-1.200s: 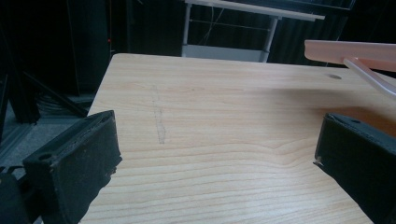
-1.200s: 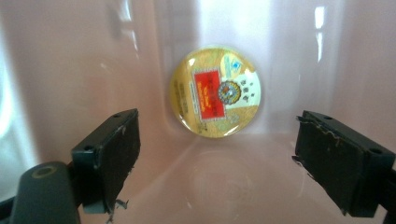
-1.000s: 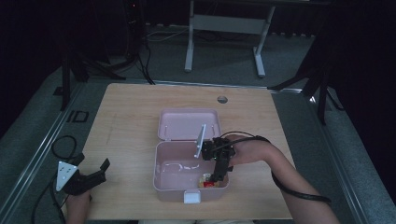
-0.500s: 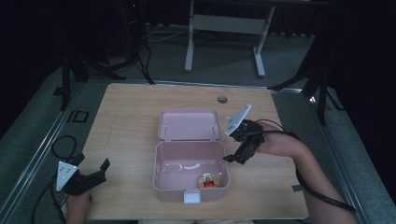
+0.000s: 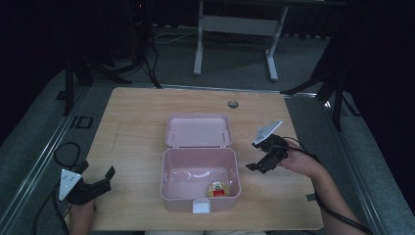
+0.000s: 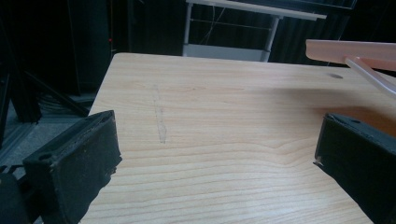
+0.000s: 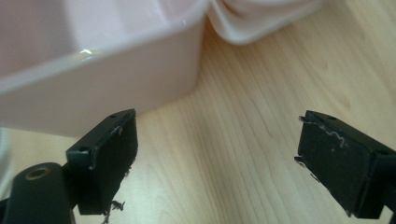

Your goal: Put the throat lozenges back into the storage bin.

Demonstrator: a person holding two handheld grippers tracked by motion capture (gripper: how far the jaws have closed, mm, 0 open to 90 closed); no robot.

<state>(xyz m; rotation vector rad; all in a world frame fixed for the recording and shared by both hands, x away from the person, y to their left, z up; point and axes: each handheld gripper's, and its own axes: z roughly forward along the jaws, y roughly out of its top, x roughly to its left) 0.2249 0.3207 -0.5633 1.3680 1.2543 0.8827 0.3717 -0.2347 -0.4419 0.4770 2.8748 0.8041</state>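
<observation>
Claw (image 5: pixel 108 177) on our left rests spread on the counter (image 5: pixel 137 122), idle. Pink box (image 5: pixel 171 188), centre, open, thin-walled plastic, light and slippery: we grip a wall rim. Right claw (image 5: pixel 258 165), spread and empty, hangs beside it.

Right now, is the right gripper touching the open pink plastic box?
Apart. The right gripper view shows bare wood between the open right gripper and the pink box.
</observation>
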